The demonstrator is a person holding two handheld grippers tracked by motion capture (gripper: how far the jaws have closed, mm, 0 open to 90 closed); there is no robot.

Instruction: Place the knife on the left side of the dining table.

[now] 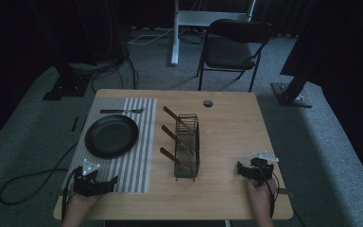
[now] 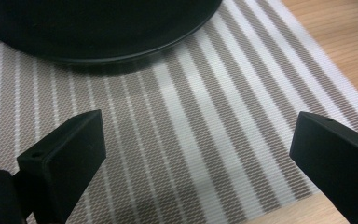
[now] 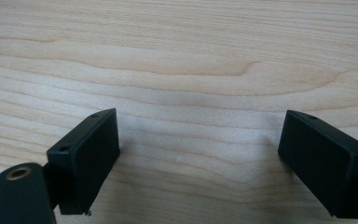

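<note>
Left gripper [image 1: 105, 183]: held low over the near edge of the striped placemat [image 1: 137, 142], jaws spread wide with nothing between them; in the left gripper view its two black jaws stand apart over the mat's brown and white stripes.
Right gripper [image 1: 244, 169]: resting at the table's near right corner, well apart from everything else; in the right gripper view its jaws are wide open over bare pale wood grain, holding nothing.
Plate [image 1: 111, 135]: nearest thing to the left gripper; round, matte black, shallow with a slightly raised rim, lying flat on the placemat just beyond the gripper. In the left gripper view its dark curved rim [image 2: 121, 51] fills the top and casts a soft shadow on the stripes.
Placemat: rectangular, fine woven stripes running away from the person, covering the left part of the table [image 1: 231, 132].
Fork [image 1: 122, 111]: brown handle, metal tines, lying crosswise on the mat beyond the plate.
Wire rack [image 1: 187, 146]: dark mesh basket in the middle of the table, long side running away from the person.
Knives [image 1: 174, 135]: three with reddish-brown handles, leaning out of the rack's left side, blades inside it.
Chair [image 1: 234, 47]: dark, standing on the carpet beyond the table.
</note>
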